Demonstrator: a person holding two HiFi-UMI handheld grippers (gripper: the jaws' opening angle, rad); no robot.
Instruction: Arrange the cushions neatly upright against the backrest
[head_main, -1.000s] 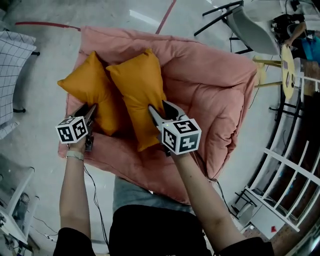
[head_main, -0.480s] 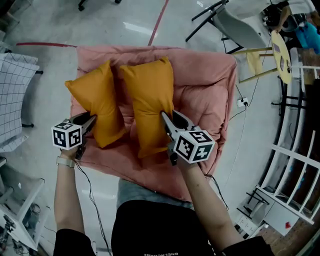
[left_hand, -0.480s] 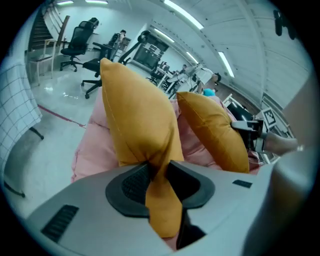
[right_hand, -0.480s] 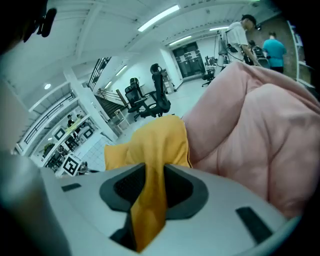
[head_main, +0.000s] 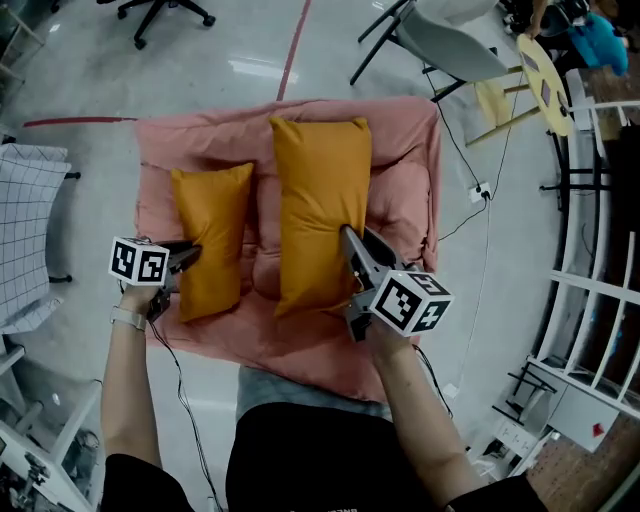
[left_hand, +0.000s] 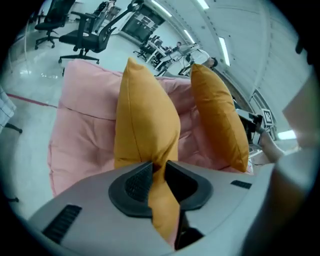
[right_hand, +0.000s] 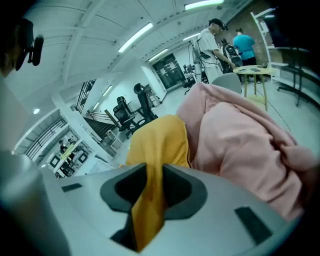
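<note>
Nearest, the person's two forearms reach forward from a dark top that the bottom edge of the head view cuts off, and each hand is largely hidden behind its gripper's marker cube. Two grippers are at work. The left gripper has its jaws clenched on a bunched fold of orange fabric at the near corner of the left cushion; these jaws have just been closing, and the left gripper view shows the fold squeezed between them. The right gripper likewise grasps the near edge of the right cushion, its jaws having just been closing on a strip of fabric that runs down between them. From above, the gripper bodies cover both grasped corners, so the cushions' nearest edges cannot be seen there. In the right gripper view only the near part of that cushion shows, the rest lying behind the jaws and bulging pink padding.

Two orange cushions in all stand side by side on one pink seat, with a strip of padding between them. The right one's top overlaps the padded backrest in the head view; the left one's top falls lower. Whether either leans on it I cannot tell.

Beyond, on the grey floor, run one red line and, cropped by the frame edges, one black office chair, one grey chair and one yellow-topped stool
</note>
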